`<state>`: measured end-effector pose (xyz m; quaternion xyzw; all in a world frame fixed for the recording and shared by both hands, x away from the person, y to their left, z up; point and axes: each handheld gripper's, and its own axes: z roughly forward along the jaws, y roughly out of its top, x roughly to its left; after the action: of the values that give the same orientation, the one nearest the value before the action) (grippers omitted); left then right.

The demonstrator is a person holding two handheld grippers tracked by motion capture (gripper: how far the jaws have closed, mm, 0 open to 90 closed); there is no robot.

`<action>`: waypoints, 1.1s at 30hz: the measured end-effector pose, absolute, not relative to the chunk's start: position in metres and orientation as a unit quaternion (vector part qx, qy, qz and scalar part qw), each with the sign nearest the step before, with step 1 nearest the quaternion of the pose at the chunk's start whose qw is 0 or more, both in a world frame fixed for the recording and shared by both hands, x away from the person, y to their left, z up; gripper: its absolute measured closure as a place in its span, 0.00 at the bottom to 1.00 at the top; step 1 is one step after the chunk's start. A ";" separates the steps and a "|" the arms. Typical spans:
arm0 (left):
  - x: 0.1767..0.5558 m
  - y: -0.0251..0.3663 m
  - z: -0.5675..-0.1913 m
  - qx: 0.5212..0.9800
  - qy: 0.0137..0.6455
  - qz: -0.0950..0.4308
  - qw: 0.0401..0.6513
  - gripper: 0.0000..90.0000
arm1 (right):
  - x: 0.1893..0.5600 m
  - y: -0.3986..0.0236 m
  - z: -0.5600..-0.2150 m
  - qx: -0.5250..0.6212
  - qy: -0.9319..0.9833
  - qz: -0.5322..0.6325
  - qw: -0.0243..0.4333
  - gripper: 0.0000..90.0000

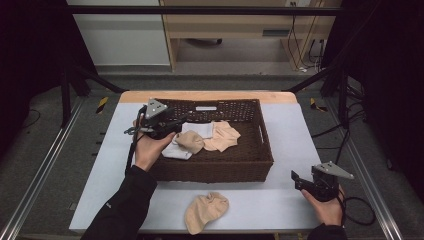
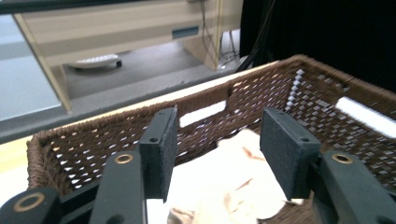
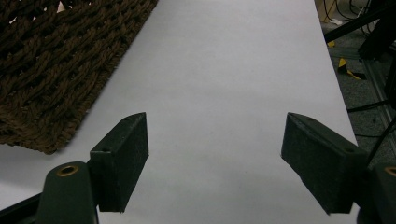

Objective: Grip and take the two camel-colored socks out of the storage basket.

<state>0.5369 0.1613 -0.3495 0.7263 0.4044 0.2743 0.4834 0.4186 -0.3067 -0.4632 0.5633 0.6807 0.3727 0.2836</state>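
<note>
A brown wicker basket [image 1: 215,169] stands mid-table and holds several socks, among them a beige sock [image 1: 190,141], a white sock [image 1: 199,129] and another beige sock [image 1: 223,135]. My left gripper [image 1: 176,131] hovers over the basket's left part, open with nothing between its jaws. In the left gripper view, my left gripper [image 2: 219,149] looks across the pale socks [image 2: 233,177] toward the basket's far wall [image 2: 93,140]. One beige sock [image 1: 206,211] lies on the table in front of the basket. At the front right, my right gripper [image 1: 299,181] [image 3: 215,158] is open and empty above the white tabletop, with the basket's corner [image 3: 56,70] to its left.
The white table [image 1: 285,135] has bare strips on either side of the basket. Black frame posts [image 1: 67,90] stand at the back corners. Cables [image 1: 357,210] trail on the floor at the right. A wooden cabinet [image 1: 225,25] stands behind the table.
</note>
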 end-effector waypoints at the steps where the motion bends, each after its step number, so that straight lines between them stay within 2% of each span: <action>1: 0.540 0.161 -0.352 0.730 0.405 0.273 0.478 0.52 | 0.419 -0.307 -0.463 0.563 0.681 0.372 0.284 0.26; 23: 0.562 0.162 -0.414 0.782 0.432 0.239 0.380 0.56 | 0.420 -0.307 -0.465 0.563 0.685 0.368 0.281 0.28; 33: 0.562 0.152 -0.424 0.813 0.414 0.254 0.320 0.50 | 0.420 -0.304 -0.466 0.559 0.690 0.366 0.277 0.28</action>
<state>0.5621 0.1523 -0.4244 0.8132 0.4141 0.2540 0.3204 0.4201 -0.3043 -0.4657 0.5594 0.6901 0.3661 0.2771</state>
